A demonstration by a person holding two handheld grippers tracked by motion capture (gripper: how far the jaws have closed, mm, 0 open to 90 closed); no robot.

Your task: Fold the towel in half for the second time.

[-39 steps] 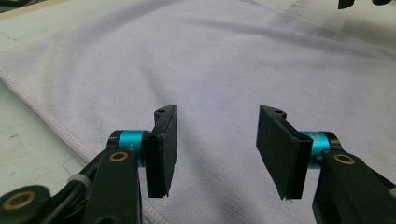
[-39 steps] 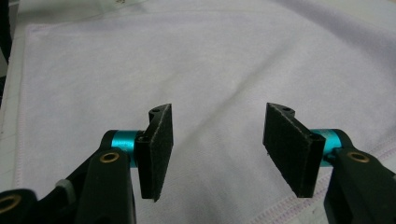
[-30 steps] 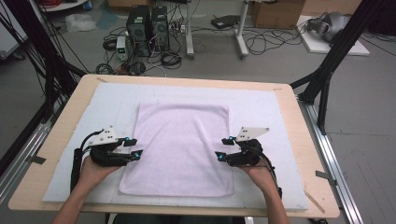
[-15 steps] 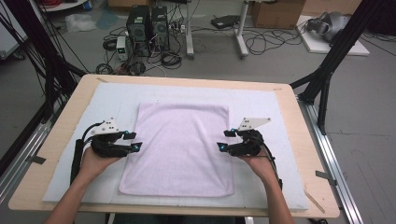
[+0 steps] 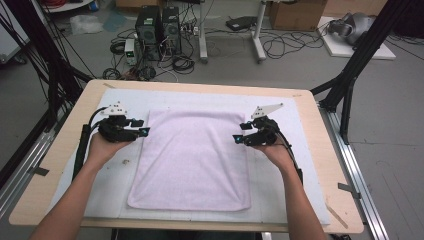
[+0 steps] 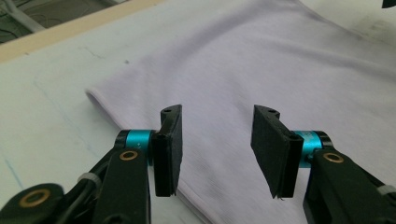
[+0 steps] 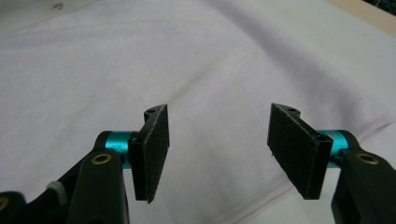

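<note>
A pale lilac towel (image 5: 192,160) lies flat and folded on a white mat (image 5: 300,125). My left gripper (image 5: 141,127) hovers at the towel's left edge, close to its far left corner. Its jaws have just been closing; they stand open with nothing between the pads. In the left gripper view the left gripper (image 6: 217,149) looks down over the towel (image 6: 261,60) and its folded edge. My right gripper (image 5: 239,133) hovers at the towel's right edge, open and empty. In the right gripper view the right gripper (image 7: 219,149) sits above the towel (image 7: 140,65).
The mat covers most of a wooden table (image 5: 327,165). Beyond the far edge, on the floor, stand computer towers (image 5: 160,25) among cables. Black frame legs (image 5: 350,75) rise at the table's right and left sides.
Both hands have slid away from the person along the towel's side edges, toward its far corners. The left jaws have narrowed a little.
</note>
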